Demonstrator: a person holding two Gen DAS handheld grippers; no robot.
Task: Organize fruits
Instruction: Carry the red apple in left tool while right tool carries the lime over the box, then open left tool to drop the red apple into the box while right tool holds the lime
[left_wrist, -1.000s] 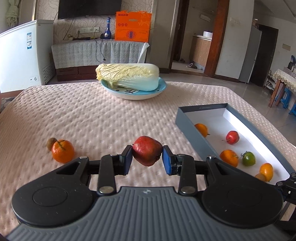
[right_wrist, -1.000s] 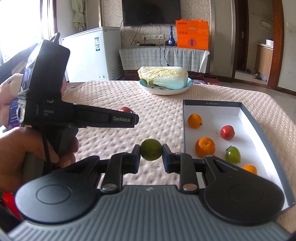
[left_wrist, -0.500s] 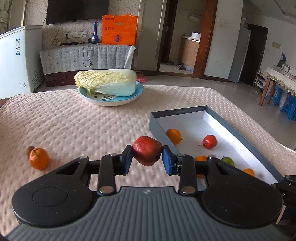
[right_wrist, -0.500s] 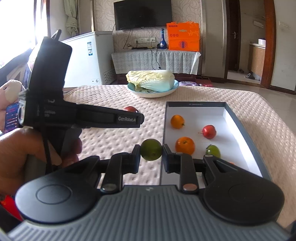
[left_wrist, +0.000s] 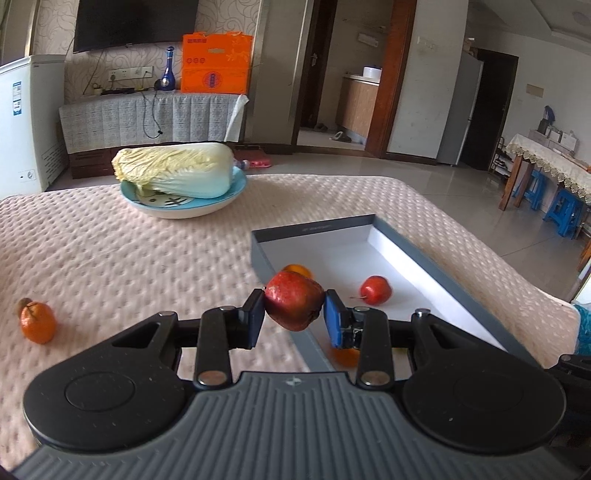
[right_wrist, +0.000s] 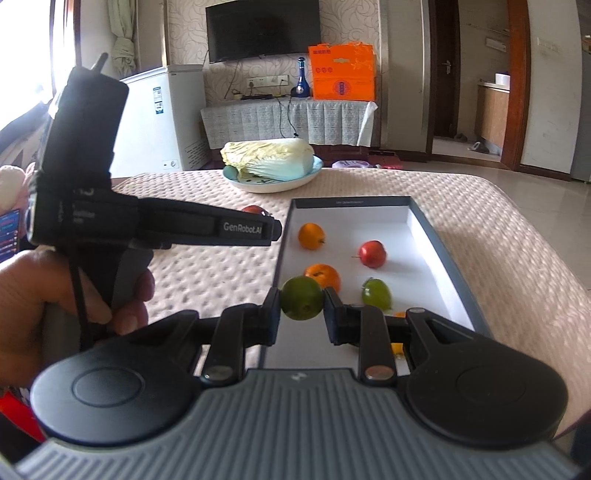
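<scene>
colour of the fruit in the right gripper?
Green fruit, round, shown best in the right wrist view, clamped in the right gripper.

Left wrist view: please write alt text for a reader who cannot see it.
The left gripper holds a red apple above the near edge of a grey box containing other fruit. An orange lies on the pink cloth, and a cabbage rests on a plate behind.

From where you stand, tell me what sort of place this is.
Most likely a home living room. A wall-mounted TV hangs above a cloth-draped cabinet, a white chest freezer stands beside it, and a napa cabbage lies on a plate on the padded table.
</scene>
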